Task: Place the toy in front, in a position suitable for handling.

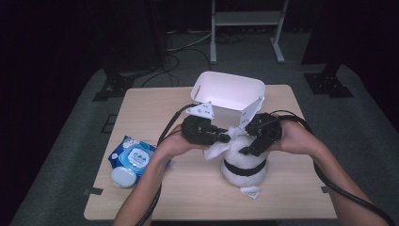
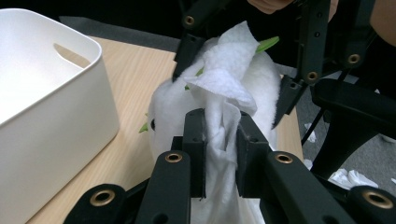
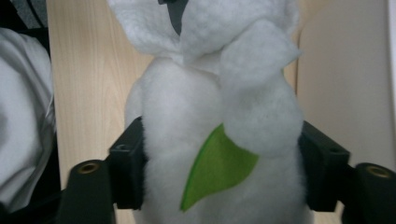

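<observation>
A white plush toy [image 1: 244, 165] with a black band around its body stands upright on the wooden table [image 1: 188, 197]. My left gripper [image 1: 226, 138] is shut on a crumpled white wipe [image 2: 223, 93], which lies against the toy's top. From the right, my right gripper [image 1: 247, 148] takes the toy's upper part between its jaws. In the right gripper view the fluffy toy [image 3: 187, 107] with a green felt leaf [image 3: 217, 163] is pressed between both pads of that gripper [image 3: 222, 140]. The left gripper view has my own jaws [image 2: 220, 119] pinching the wipe, with the right gripper's fingers [image 2: 299, 84] flanking the toy behind.
A white plastic bin [image 1: 230, 89] stands just behind the toy, close to both grippers. A blue pack of wipes [image 1: 131, 157] with a white round lid [image 1: 123, 176] lies at the front left. A small white tag [image 1: 250, 190] lies in front of the toy.
</observation>
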A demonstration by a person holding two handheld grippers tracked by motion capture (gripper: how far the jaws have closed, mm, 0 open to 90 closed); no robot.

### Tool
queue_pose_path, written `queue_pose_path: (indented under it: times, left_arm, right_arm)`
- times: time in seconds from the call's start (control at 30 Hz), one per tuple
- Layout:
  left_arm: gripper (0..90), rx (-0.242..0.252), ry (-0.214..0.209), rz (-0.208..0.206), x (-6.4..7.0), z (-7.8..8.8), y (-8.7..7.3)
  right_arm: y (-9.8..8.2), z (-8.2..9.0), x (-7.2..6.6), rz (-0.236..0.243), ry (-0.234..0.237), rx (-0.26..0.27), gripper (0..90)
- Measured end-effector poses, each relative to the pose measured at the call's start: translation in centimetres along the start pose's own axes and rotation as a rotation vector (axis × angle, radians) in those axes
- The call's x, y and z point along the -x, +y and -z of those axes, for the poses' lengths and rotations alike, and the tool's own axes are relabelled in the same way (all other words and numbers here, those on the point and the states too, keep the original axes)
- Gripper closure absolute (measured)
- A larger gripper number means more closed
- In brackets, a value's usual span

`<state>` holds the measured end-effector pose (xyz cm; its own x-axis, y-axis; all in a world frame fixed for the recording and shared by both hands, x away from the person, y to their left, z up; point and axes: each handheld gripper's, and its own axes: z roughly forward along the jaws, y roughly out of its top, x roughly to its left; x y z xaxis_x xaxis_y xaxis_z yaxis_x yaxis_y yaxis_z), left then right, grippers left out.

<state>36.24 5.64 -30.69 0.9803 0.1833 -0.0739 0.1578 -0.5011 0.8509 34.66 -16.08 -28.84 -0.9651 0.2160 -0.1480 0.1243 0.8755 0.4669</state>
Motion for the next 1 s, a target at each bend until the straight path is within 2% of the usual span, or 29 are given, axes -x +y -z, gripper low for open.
queue_pose_path:
  times: [0.07, 0.2, 0.37, 0.43, 0.53, 0.57, 0.63, 0.7, 0.8, 0.87, 1.0]
  left_arm:
    - [76.7, 0.0, 0.005, -0.004, -0.1, 0.3, 0.0]
    - [76.8, 0.035, 0.027, -0.003, 0.1, 2.1, 0.3]
    - [76.8, 0.067, 0.05, -0.022, 0.5, 4.1, 1.0]
    - [76.8, 0.062, 0.048, -0.022, 0.5, 4.2, 1.0]
    - [76.8, 0.034, 0.038, -0.017, 0.4, 3.3, 0.7]
    - [76.8, 0.029, 0.0, 0.0, 0.3, 1.8, 0.1]
    - [76.7, 0.068, -0.042, 0.019, 0.3, 0.9, 0.0]
    - [76.8, 0.069, -0.054, 0.008, 0.5, 0.4, 0.3]
    - [76.8, 0.047, -0.049, -0.018, 1.0, -0.1, 1.1]
    - [76.8, 0.041, -0.053, -0.022, 1.2, -0.4, 1.3]
    - [76.8, 0.036, -0.073, -0.04, 1.6, -1.2, 1.7]
  right_arm:
    - [0.1, 0.0, -0.1, 0.012, -0.015, 0.038, 36.4]
    - [0.6, 0.1, -0.2, 0.0, -0.023, 0.11, 38.1]
    - [0.9, 0.2, 0.1, -0.034, 0.027, 0.251, 38.8]
    - [0.7, 0.0, 0.2, -0.048, 0.053, 0.292, 34.7]
    - [0.3, -1.0, 0.1, -0.072, 0.095, 0.255, 24.0]
    - [0.2, -1.3, 0.0, -0.083, 0.12, 0.221, 19.2]
    - [-0.1, -1.2, -0.1, -0.073, 0.111, 0.202, 13.3]
    - [-0.2, -0.6, 0.0, -0.07, 0.123, 0.157, 11.6]
    - [-0.1, 0.0, -0.2, -0.038, 0.1, 0.109, 10.9]
    - [0.1, 0.4, -0.5, -0.019, 0.09, 0.099, 11.2]
    - [0.2, 0.4, -0.6, -0.012, 0.114, 0.118, 11.8]
